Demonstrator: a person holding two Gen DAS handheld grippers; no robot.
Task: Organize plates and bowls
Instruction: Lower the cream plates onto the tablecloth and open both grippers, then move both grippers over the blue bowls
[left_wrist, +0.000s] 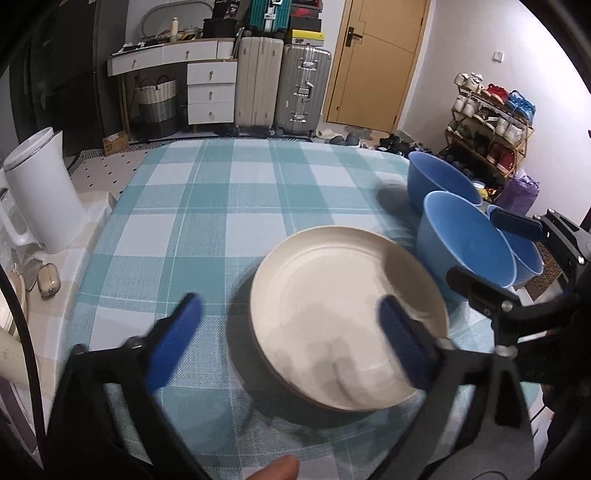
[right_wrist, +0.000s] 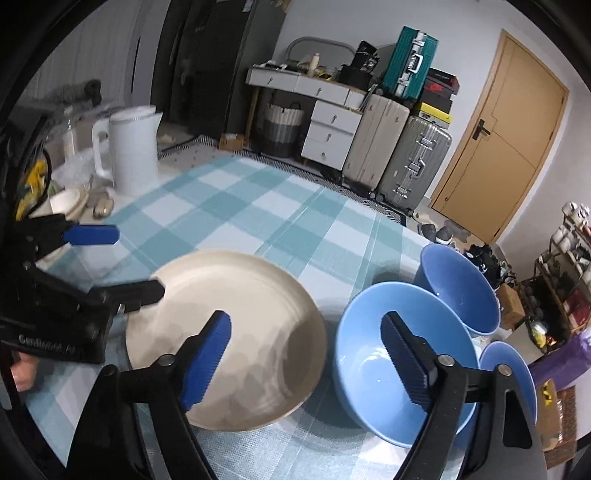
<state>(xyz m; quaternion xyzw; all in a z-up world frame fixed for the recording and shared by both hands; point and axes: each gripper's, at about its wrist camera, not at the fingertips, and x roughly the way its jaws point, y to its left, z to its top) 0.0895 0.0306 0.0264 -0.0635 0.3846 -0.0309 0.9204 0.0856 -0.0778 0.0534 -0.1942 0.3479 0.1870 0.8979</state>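
A cream plate lies on the checked tablecloth, with three blue bowls to its right: a near one, a far one and a third at the table's right edge. My left gripper is open over the plate's near-left rim, its right finger above the plate; it also shows in the right wrist view. My right gripper is open above the gap between plate and near bowl; it also shows in the left wrist view.
A white kettle stands at the table's left edge beside stacked dishes and small items. Beyond the table are suitcases, a drawer unit, a door and a shoe rack.
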